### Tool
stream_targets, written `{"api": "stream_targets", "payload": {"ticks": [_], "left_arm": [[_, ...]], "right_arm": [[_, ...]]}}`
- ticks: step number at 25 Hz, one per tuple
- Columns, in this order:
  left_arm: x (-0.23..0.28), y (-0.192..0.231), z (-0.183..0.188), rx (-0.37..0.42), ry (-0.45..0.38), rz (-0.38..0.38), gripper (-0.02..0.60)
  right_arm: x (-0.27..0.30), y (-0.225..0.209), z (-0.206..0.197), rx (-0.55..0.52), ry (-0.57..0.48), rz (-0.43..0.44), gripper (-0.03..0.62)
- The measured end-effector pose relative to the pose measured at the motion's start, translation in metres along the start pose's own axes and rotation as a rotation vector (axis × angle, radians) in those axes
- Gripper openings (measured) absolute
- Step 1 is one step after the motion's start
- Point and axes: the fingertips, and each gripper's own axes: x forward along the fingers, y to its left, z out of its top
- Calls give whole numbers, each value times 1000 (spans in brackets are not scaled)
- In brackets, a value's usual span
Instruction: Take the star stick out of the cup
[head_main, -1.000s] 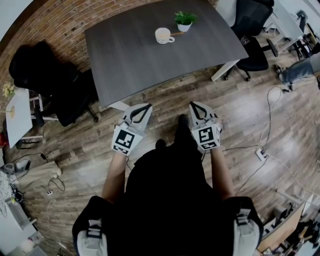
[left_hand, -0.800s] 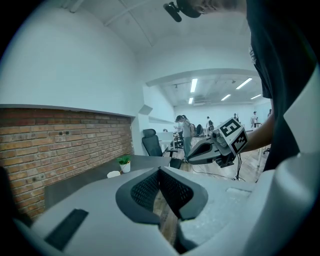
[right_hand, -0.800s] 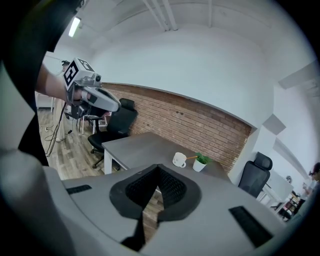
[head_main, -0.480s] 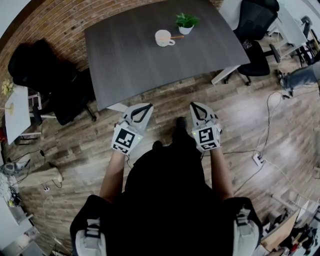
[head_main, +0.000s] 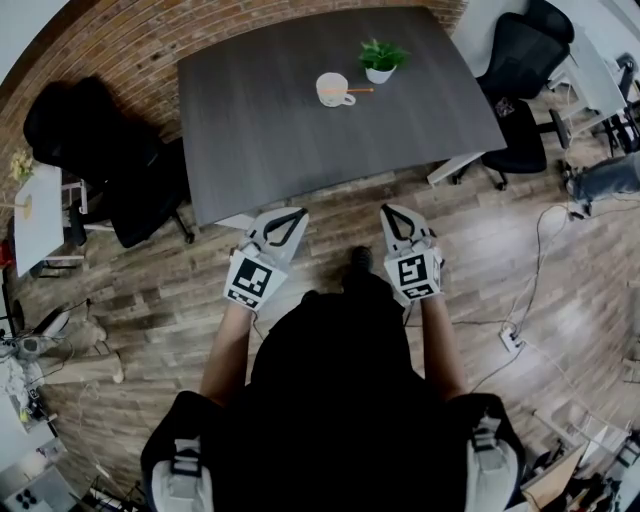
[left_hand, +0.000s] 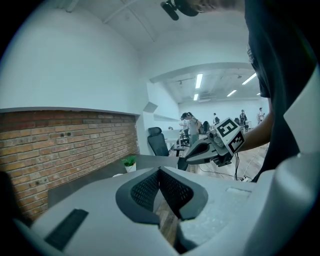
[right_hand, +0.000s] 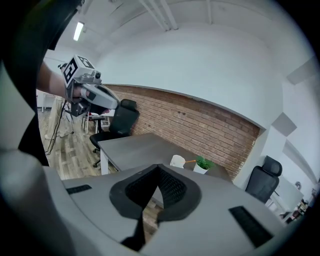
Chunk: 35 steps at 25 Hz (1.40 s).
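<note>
My left tongs (head_main: 291, 213) and right tongs (head_main: 389, 209) are both closed, empty and well short of the bench (head_main: 260, 130); the star stick (head_main: 360, 90) leans out of the cup (head_main: 331, 88) near the bench's far edge by the plant (head_main: 381, 57) and looks thin, light and stiff, so I'd pinch its exposed shaft.

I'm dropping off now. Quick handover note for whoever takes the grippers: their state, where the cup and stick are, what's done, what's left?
Left gripper: jaws together, empty, held over the floor short of the table.
Right gripper: same, jaws together, empty.
Cup: far side of the table, beside a small potted plant; the star stick is in it, orange shaft leaning toward the plant.
Done: nothing; neither gripper touches cup or stick.
Left: step up to the table, open one gripper, grip the stick, lift it out.
</note>
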Motion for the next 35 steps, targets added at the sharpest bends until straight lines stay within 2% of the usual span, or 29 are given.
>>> {"api": "stream_targets", "payload": {"ticks": [7,15,26,35], "left_arm": [[16,19,9,-23,10,60,2],[36,30,19,-28,11,117,2],[65,24,23,-53,28,172,2],[85,14,28,-64,46,207,2]], "right_arm": [[22,-26,8,-40,-40,43,0],[40,-54,4,-39,-33,83,0],[48,-83,-10,-69,-52,138,0],[48,-106,-28,-54,-41,162,0]]}}
